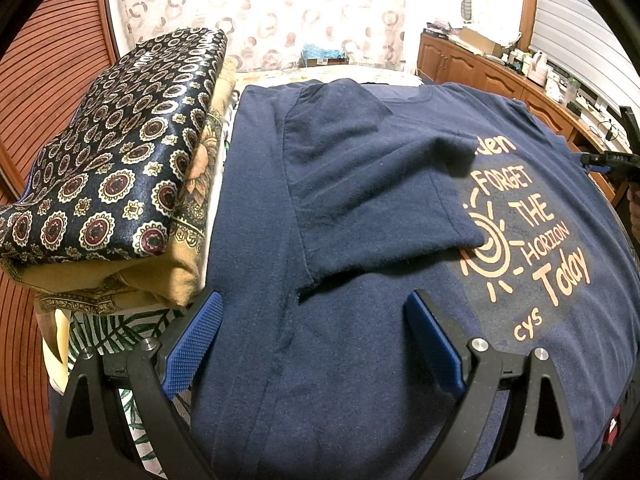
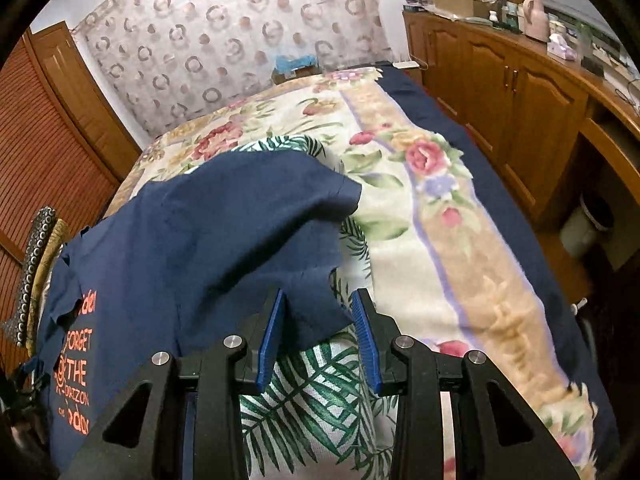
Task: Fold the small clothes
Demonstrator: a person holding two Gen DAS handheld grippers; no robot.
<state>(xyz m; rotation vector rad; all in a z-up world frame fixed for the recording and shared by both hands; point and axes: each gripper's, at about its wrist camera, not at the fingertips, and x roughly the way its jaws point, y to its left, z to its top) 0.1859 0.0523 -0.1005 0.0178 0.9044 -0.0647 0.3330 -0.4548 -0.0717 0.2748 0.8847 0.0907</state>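
Left wrist view: a dark blue shirt (image 1: 360, 208) is spread flat on the bed, with orange words and a sun drawing printed on it. One sleeve (image 1: 384, 184) is folded in over the front and partly covers the print. The left tool (image 1: 316, 344) is held over the near part of the shirt with its blue pads (image 1: 196, 340) wide apart, and nothing is gripped between them.

From the right wrist view, the other side of the shirt (image 2: 224, 232) is seen raised off the bed. Its edge hangs down between the pads of the right tool (image 2: 318, 336). These pads are apart, with a gap at each side of the cloth, so the cloth is not clamped.

Beside the shirt, a pile of folded clothes (image 1: 116, 184) is stacked, with a shiny dark patterned piece on top and a tan one under it. A leaf-print cloth (image 2: 320, 404) lies under the shirt, on a flowery blanket (image 2: 432, 220). A wooden cabinet (image 2: 516, 104) stands at the side of the bed.
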